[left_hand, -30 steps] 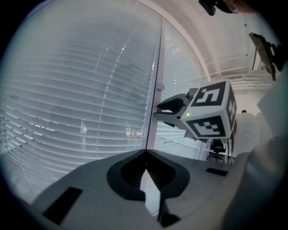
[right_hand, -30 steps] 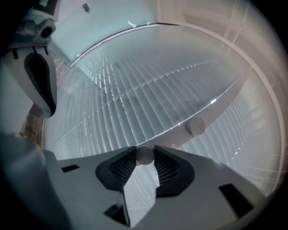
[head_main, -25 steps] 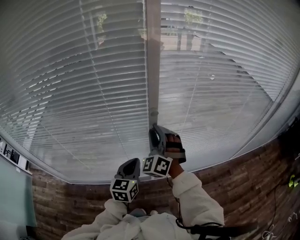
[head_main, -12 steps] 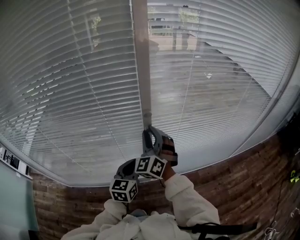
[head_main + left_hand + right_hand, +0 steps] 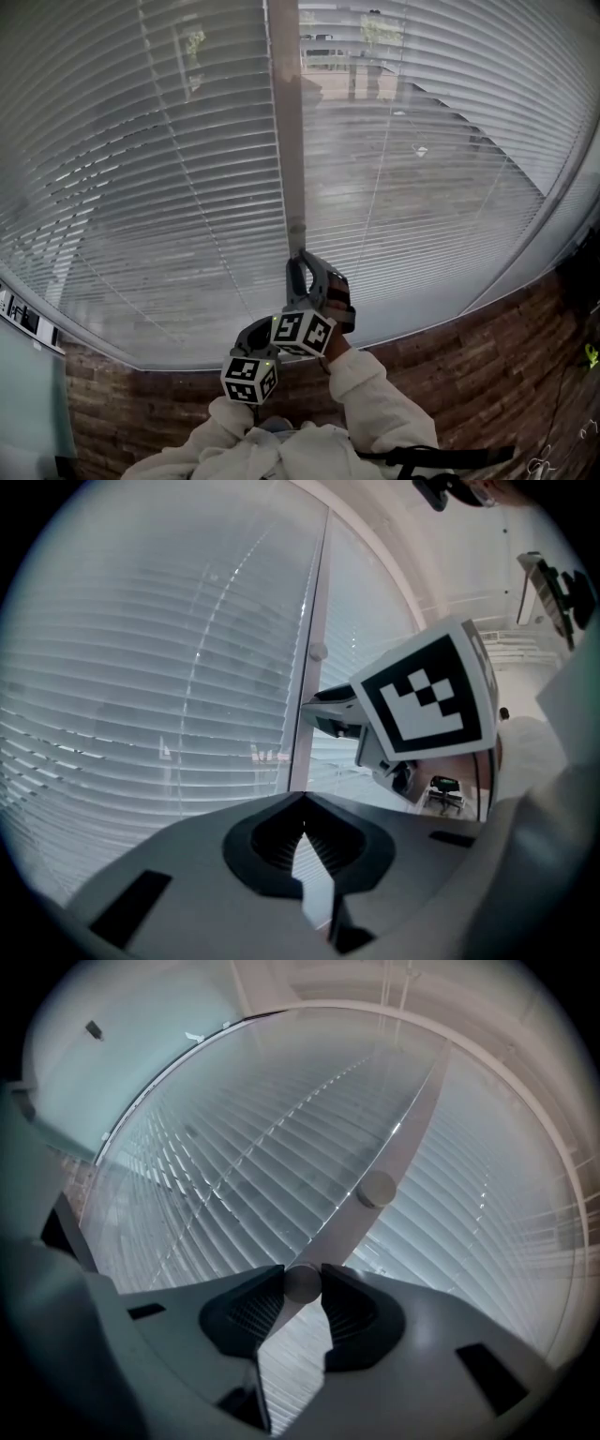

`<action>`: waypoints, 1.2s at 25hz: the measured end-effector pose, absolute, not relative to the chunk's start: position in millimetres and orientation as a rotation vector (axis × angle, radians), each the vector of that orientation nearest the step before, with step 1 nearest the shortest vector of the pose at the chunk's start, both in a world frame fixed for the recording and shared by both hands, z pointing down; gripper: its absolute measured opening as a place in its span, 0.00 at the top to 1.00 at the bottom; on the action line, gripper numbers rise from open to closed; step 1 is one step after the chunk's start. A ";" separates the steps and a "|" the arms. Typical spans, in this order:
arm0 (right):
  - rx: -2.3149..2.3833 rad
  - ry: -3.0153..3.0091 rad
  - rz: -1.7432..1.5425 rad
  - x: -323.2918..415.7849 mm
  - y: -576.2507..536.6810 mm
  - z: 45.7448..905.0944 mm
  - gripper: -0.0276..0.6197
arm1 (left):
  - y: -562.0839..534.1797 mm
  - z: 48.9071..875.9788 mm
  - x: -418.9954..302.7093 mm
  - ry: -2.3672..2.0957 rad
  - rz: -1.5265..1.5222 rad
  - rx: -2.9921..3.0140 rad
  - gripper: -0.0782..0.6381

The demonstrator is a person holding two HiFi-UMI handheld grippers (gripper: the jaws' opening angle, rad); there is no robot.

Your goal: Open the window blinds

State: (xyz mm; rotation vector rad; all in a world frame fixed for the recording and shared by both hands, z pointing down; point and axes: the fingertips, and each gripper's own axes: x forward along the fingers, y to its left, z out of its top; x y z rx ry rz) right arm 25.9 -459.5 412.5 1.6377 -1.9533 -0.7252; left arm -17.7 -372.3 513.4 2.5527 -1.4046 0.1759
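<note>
White slatted blinds [image 5: 159,187] cover the window on both sides of a pale upright frame post [image 5: 286,112]. A short grey tilt wand [image 5: 296,234] hangs in front of that post. My right gripper [image 5: 300,257] is shut on the wand's lower end. In the right gripper view its pads [image 5: 352,1305] press on the wand's round end [image 5: 302,1282] from both sides. My left gripper [image 5: 270,326] sits lower and to the left, shut and holding nothing. In the left gripper view its jaws [image 5: 302,803] meet in front of the blinds, with the right gripper [image 5: 319,710] just ahead.
A dark brick wall [image 5: 450,356] runs below the window sill. A pale green panel [image 5: 28,394] stands at the lower left. The person's white sleeves [image 5: 384,398] fill the bottom middle. A round knob [image 5: 377,1189] sits on the post above the right jaws.
The right gripper has rolled about its own axis while staying shut on the wand. The head view has shifted, so the post and both grippers sit slightly further left.
</note>
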 end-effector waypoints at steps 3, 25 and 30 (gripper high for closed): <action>1.640 -1.954 -0.716 25.5 -460.6 410.2 0.75 | -374.3 512.0 -19.6 -1.408 0.172 2.551 0.89; 1.948 -2.657 0.034 63.3 -366.8 417.3 0.75 | -369.0 447.0 -18.2 -1.400 -0.091 2.635 0.89; 1.959 -2.588 0.157 60.8 -358.2 456.6 0.77 | -363.1 457.8 -14.9 -1.377 -0.074 2.620 0.89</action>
